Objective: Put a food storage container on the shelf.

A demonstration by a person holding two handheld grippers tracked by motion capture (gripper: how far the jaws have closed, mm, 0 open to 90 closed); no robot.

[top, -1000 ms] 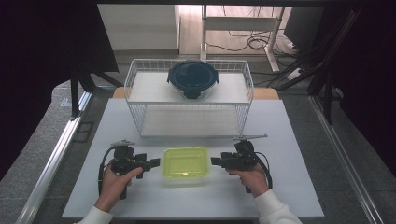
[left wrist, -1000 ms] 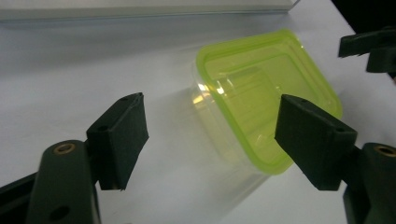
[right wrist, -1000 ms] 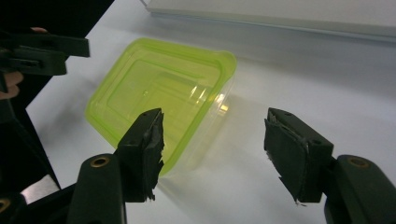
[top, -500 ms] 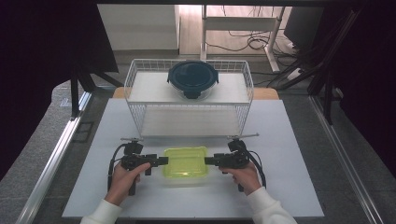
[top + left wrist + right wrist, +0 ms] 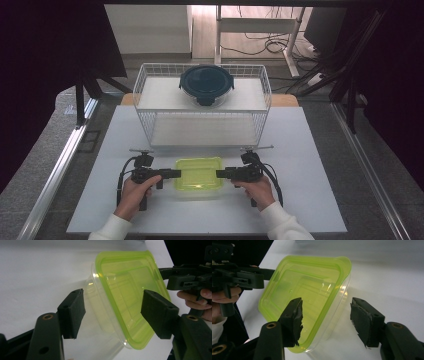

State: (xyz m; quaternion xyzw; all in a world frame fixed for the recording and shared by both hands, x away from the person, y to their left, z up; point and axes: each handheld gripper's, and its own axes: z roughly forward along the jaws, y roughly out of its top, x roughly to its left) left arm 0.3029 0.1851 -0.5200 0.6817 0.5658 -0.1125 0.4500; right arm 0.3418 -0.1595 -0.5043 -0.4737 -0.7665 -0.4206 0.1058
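- We see a clear container with a lime-green lid (image 5: 198, 174) on the white table (image 5: 310, 150), near the table's 6 o'clock edge in the high view, lid up.
- Left gripper (image 5: 175, 173) comes in level at the container's 9 o'clock side; right gripper (image 5: 220, 174) at its 3 o'clock side. Tips point at each other across the box.
- Left gripper view: jaws straddle the container's (image 5: 125, 297) near edge, one pad (image 5: 72, 312) out over the clear wall, the other (image 5: 158, 312) over the lid. We see a gap at each pad, so the left is released, no squeeze on the box. Its jaws have just been closing, with the container's edge between them.
- Right gripper view: same picture, one pad (image 5: 293, 318) above the green lid (image 5: 304, 290), the other (image 5: 364, 323) off the clear wall. Released too, jaws just been closing around the edge.
- Neither gripper grasps anything.
- White wire basket (image 5: 145, 80) stands at 12 o'clock from the container, well apart from it.
- Round dark-blue lidded bowl (image 5: 206, 85) sits on the basket's top shelf.
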